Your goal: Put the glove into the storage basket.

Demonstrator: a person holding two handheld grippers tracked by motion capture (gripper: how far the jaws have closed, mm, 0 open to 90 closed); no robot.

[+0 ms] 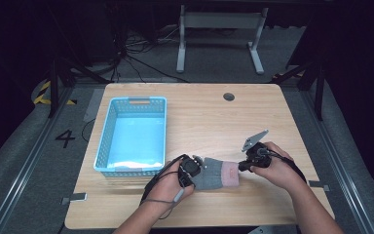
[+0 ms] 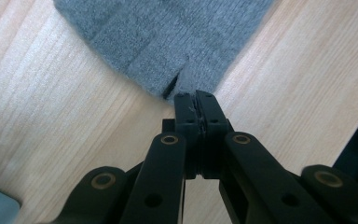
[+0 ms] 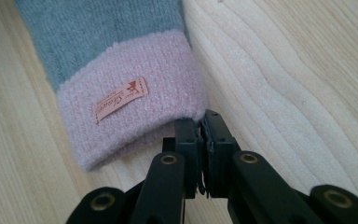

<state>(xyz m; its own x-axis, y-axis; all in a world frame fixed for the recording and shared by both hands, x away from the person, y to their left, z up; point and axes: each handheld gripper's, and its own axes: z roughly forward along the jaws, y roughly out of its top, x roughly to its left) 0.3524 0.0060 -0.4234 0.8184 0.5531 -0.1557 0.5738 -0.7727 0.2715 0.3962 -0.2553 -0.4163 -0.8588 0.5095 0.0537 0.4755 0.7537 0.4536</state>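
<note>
High view: knit glove soft, light; grab by edges. L gripper & R gripper jaws closed, pinching nothing visible.

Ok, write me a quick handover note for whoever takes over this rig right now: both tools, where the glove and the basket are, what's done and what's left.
Left tool: jaws shut, tips at the grey finger end of the glove; whether they pinch any knit I cannot tell.
Right tool: jaws shut at the edge of the pink cuff; a grip on it is not clear either.
Glove: lies flat on the table between the two tools, near the front edge.
Blue basket: to the left of the glove, nothing clearly in it.
Done: both tools brought to opposite ends of the glove.
Left: probably lift it and put it in the basket.
</note>
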